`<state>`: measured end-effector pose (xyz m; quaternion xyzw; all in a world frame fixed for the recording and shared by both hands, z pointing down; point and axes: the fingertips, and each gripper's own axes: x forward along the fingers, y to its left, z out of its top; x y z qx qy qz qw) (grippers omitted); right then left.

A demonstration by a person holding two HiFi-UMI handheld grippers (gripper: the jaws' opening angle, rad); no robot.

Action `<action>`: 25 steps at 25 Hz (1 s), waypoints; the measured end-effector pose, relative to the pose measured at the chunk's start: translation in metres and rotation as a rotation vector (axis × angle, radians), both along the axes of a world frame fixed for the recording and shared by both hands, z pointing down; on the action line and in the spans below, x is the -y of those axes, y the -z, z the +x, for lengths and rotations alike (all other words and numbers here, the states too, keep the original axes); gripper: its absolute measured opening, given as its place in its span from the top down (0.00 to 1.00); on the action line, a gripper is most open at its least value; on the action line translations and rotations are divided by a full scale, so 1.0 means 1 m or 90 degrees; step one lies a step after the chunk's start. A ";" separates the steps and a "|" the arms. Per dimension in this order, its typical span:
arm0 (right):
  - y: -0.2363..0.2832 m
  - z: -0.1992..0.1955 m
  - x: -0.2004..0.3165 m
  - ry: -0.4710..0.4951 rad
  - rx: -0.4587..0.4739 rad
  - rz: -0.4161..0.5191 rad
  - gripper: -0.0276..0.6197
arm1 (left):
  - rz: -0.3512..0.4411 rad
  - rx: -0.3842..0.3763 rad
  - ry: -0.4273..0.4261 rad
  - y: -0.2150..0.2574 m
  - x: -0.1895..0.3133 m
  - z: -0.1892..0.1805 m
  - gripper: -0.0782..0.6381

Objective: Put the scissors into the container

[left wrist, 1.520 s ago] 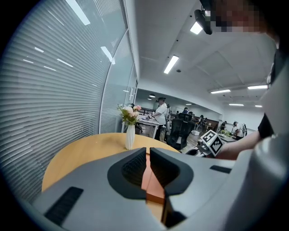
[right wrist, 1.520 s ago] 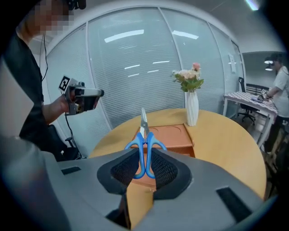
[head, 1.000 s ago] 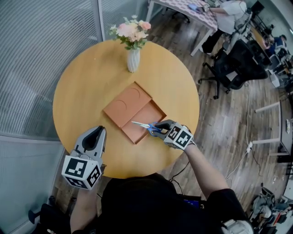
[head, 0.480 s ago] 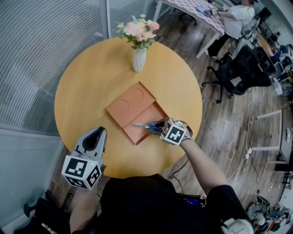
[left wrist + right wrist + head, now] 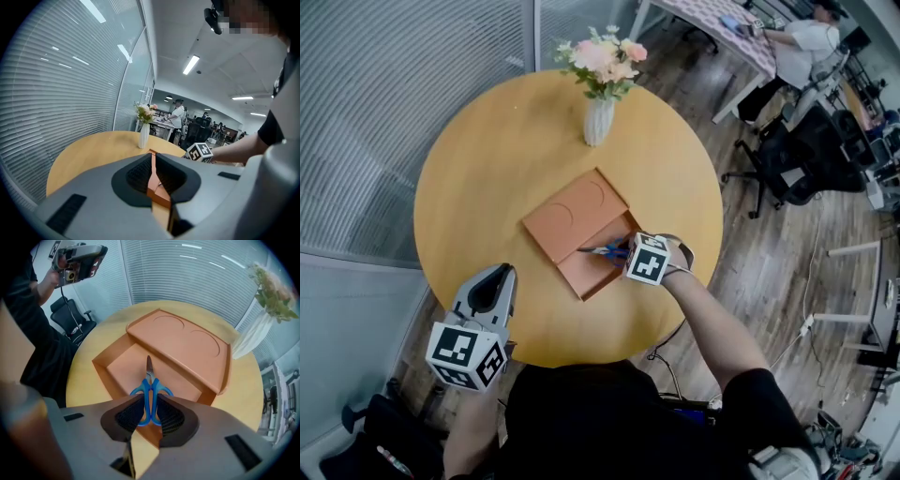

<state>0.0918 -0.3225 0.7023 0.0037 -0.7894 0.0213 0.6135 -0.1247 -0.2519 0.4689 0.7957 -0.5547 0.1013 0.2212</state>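
- At far left, by the near table point(image 5: 478, 178) edge: left gripper point(image 5: 498, 274), idle, well apart from the work. Jaws drawn together to a thin slit, nothing between them.
- Centre of table: container point(image 5: 567, 214), orange and flat. Raised lidded half with two round recesses on the far side; open rectangular compartment on the near side, otherwise bare.
- Over the open compartment: scissors point(image 5: 149, 389), with blue loop handles and short metal blades closed, tip pointing toward the raised half. Contact between tip and compartment floor not determinable.
- Handling, by judgement: light, rigid, not fragile. Smooth plastic loops likely to pivot or slip under a loose pinch; blades thin and pointed. Best hold across both loops, as at present, with blades shut and tip clear of the pads.
- At right: right gripper point(image 5: 625, 253), jaws clamped across the two handle loops, pads pressing from either side, blades projecting forward.
- Next move, by judgement: lower until flat on the compartment floor, then release. Wall of the raised half close ahead of the tip, so avoid pushing forward.
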 end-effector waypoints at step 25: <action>0.006 0.003 0.019 -0.053 0.006 0.016 0.81 | -0.002 -0.003 -0.031 -0.002 -0.001 -0.007 0.84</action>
